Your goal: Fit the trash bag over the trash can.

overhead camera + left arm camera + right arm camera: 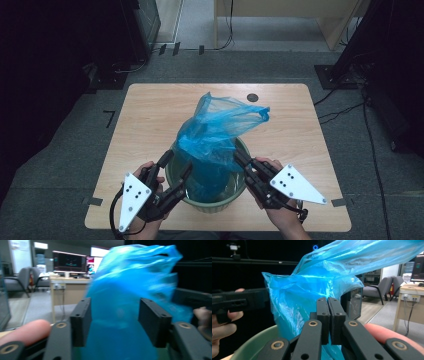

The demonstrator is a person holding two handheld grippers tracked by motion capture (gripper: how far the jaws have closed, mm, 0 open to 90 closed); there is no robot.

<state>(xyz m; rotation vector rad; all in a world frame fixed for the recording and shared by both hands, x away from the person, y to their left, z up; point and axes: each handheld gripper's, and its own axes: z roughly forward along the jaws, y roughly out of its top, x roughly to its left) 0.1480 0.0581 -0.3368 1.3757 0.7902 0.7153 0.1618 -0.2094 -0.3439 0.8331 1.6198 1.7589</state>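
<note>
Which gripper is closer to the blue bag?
Right. The right gripper has its jaws shut against the blue bag at the green bin's rim; the left gripper stands open beside it, not pinching.

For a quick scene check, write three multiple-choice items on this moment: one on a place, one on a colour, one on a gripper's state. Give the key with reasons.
1. Where does the green bin stand?
A. at the table's near edge, between the two hands
B. at the far left corner
C. on the floor

2. What colour is the plastic bag in the bin?
A. black
B. blue
C. white

3. How do the right gripper's jaws stand?
A. wide apart
B. closed together
C. clamped on the bin's rim

Key: 1 A, the high view shows the bin on the wooden table near the person's side, a hand at each flank. 2 B, it is translucent blue in every view. 3 B, in the right gripper view the pads meet in front of the bag.
</note>
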